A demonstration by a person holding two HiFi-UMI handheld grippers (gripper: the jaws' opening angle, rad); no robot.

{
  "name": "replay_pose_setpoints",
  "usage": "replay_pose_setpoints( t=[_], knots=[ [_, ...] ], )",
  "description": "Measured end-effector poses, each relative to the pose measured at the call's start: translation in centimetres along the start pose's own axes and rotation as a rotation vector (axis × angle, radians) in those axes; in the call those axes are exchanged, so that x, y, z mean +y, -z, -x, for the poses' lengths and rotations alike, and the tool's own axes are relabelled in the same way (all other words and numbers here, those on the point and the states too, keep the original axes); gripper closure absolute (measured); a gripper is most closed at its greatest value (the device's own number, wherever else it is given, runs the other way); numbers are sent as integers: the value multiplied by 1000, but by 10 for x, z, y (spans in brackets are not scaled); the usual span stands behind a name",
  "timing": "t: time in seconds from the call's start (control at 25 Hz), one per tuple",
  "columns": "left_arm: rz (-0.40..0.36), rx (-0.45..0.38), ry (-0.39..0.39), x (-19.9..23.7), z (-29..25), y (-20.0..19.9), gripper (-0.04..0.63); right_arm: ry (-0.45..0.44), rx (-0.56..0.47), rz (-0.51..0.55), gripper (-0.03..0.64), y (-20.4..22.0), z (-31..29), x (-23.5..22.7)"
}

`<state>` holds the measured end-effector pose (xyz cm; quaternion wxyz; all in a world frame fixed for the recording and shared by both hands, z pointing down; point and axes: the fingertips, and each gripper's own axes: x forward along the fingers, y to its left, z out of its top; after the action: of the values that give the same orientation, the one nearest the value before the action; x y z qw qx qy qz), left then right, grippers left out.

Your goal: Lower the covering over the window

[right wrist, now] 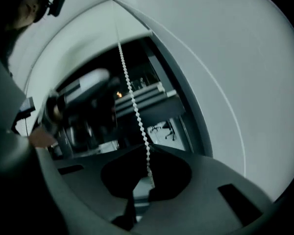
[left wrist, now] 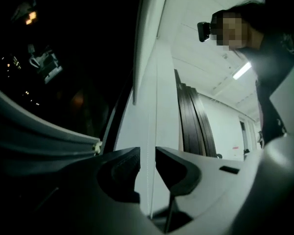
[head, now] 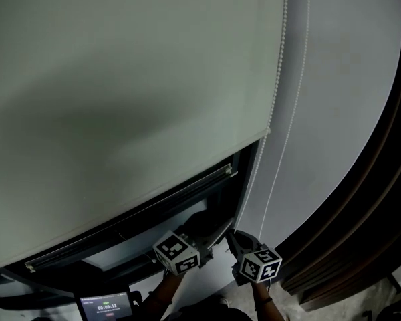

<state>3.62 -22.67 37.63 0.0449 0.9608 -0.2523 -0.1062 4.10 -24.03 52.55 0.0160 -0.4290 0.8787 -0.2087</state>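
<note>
**Item: blind (head: 120, 79), roller type, pale.** In the head view it filled the field from 9 to 1 o'clock and covered most of the window (head: 144, 243). The bottom rail (head: 130, 212) ran aslant toward 6 o'clock. A dark strip of glass below the rail was uncovered.

**Item: bead chain (head: 275, 99), white, looped.** Two strands hung just beside the blind's right edge, running from 1 o'clock down toward 6.

**Item: right hand-held gripper (right wrist: 147, 153).** Jaws were clenched on the bead chain, which entered them from 12 o'clock in its own view.

**Item: left hand-held gripper (left wrist: 147, 155).** Jaws were parted by a narrow gap. One chain strand passed between them, seemingly unclamped.

**Status, by judgement.** Lowering was largely done. What was left was the last stretch, to bring the rail down to the sill. That probably called for further pulls on the chain, hand under hand. The sill itself could not be made out.
</note>
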Motion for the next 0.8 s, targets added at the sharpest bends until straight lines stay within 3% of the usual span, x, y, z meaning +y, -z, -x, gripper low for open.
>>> replay_pose_setpoints(
  t=[0.08,0.16,0.24,0.28,0.36,0.48,0.68,0.8],
  knots=[
    [-37,-32,38,-9,-13,-21,511,38,133,-27,606,51,-6,-12],
    [-55,-35,68,-13,-24,-30,511,82,351,-6,607,119,-6,-23],
    [-62,-26,91,-17,-34,-31,511,65,537,47,607,189,9,-17],
    [-61,-24,108,-21,-37,-31,511,46,580,45,607,215,22,-11],
    [-51,-33,162,-33,-43,-31,511,24,605,12,607,242,41,0],
    [-10,-79,272,-53,-47,-43,511,7,615,49,607,242,42,4],
    [175,-251,441,-70,-39,-82,511,0,570,35,607,223,29,2],
    [231,-274,499,-68,-38,-90,486,-11,574,50,607,222,26,4]
  ],
)
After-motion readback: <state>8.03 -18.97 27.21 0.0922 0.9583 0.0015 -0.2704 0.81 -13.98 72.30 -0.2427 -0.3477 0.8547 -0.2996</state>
